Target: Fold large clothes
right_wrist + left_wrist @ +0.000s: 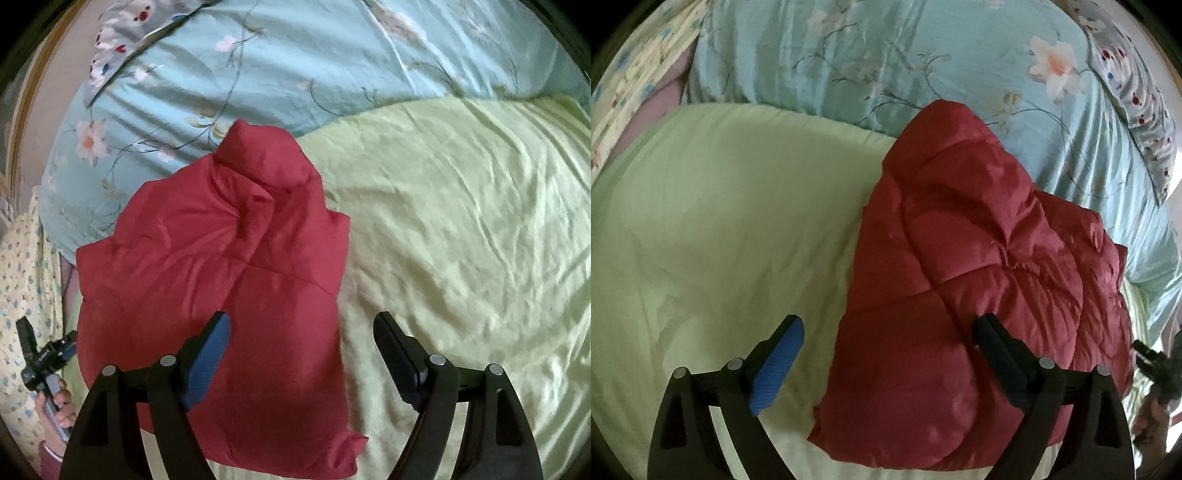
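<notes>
A red puffer jacket [960, 280] lies folded into a thick bundle on a bed, resting on a pale green sheet [720, 229]. Its far end, narrowed to a rounded peak, reaches onto the edge of a light blue floral quilt [849, 59] that covers the back of the bed. The jacket's quilted panels show as broad stitched squares, the fabric slightly shiny and creased, with a gathered pucker near the middle of the top layer. Its near edge is a soft, rounded fold; one lower corner sticks out in a small wrinkled tab in the right wrist view.

The left gripper [888, 365] hangs above the near end of the jacket with its jaws spread wide and nothing between them pressed: the blue pad sits over the green sheet, the black finger over the red cloth. The right gripper [301, 363] is likewise released, jaws wide apart, the blue pad over the jacket and the black finger over the sheet just beside it. Neither pad looks to be touching the fabric.

At the edge of the right wrist view, a hand [55, 406] grips the handle of the other gripper, beside a yellowish flowered cloth [22, 280]. A patterned pillow [1137, 103] lies at the quilt's far corner.
</notes>
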A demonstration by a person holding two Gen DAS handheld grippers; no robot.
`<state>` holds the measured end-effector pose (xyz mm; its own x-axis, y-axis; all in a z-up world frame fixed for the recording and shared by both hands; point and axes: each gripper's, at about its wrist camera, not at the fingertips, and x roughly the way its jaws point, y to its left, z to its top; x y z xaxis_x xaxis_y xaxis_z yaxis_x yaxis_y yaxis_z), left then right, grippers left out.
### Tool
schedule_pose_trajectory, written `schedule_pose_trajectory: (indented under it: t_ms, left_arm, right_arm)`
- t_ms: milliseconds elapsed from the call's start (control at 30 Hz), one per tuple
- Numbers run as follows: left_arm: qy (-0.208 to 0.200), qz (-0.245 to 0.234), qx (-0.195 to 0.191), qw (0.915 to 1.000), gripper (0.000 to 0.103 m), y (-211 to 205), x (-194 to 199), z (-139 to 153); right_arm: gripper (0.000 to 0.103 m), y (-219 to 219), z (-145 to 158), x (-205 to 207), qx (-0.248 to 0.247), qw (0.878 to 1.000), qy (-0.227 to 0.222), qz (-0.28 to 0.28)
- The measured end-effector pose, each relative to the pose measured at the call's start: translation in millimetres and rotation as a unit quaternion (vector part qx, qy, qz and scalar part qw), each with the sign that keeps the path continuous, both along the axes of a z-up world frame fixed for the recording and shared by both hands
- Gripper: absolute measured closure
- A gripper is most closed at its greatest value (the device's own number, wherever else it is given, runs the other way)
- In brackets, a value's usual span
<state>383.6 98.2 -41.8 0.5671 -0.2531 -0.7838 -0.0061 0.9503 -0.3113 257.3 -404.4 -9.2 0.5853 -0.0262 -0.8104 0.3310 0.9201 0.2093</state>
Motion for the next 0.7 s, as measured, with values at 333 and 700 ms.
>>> schedule_pose_trajectory:
  t_ms: [333,700]
  left_arm:
    - [0.034,-0.009,-0.075,0.9965,0.000,18,18,-30]
    - [0.076,-0.031,-0.197,0.9770,0.002,24,53,-72]
  right_arm:
    - [0.018,-16,-21,-1,0.083,0.996,0.000,-0.007]
    - [0.013,-6,-58,25,0.181,0.983,0.004,0.013]
